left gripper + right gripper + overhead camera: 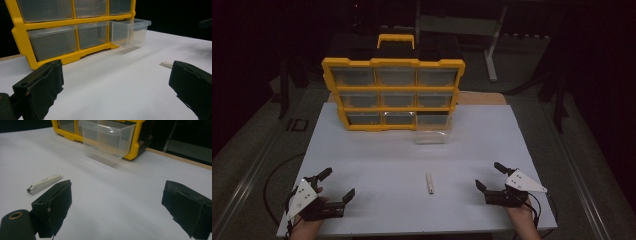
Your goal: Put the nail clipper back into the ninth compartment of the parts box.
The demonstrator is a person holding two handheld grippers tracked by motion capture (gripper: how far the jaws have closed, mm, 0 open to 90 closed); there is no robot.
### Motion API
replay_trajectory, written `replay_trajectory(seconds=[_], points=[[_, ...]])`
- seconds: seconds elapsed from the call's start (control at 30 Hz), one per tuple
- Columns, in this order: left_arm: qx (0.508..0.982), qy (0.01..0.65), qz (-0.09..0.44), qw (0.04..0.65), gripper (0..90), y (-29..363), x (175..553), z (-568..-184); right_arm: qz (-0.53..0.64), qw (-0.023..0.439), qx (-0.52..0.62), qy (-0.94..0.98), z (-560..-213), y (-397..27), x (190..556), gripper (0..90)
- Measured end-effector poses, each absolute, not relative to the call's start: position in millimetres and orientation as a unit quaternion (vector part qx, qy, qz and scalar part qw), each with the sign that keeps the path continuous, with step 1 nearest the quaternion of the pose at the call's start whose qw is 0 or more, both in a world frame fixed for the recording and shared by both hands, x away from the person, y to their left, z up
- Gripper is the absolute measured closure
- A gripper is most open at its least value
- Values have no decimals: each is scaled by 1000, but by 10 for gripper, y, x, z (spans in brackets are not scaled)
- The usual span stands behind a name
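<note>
White and small, the nail clipper (429,183) lies flat on the white desk (377,150), between the two tools and nearer to the right one. It touches neither tool. In the right gripper view the nail clipper (44,184) lies just beyond the jaw on the left of the picture, and in the left gripper view only its end (166,64) shows beside the jaw on the right of the picture.

The left tool (335,186) rests low at the near left corner of the desk, with its jaws spread wide and nothing between them. The right tool (490,176) rests at the near right part of the desk, also with its jaws spread wide and empty. Both point forward and a little inward. The person's hands come in from the near edge, each one around the back of its tool.

Farther on the desk stands the yellow organizer (393,93) with clear drawers. One clear drawer (431,136) is out of its slot at the lower right and stands on the desk just in front of the organizer, well apart from the nail clipper.
</note>
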State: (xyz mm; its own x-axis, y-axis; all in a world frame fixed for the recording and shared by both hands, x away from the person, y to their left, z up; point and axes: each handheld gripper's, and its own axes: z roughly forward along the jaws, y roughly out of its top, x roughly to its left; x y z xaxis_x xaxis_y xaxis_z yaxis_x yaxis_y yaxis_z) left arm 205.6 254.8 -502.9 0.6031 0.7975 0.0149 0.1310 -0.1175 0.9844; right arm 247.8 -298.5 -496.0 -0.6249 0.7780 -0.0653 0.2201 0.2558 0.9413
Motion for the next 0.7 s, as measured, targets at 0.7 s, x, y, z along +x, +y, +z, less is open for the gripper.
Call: replay_trajectory(seconds=[0.7], points=[[688,339,292,572,2,2551,2073,-5026,512,281,346,735,-4576,-2918,2399,93]])
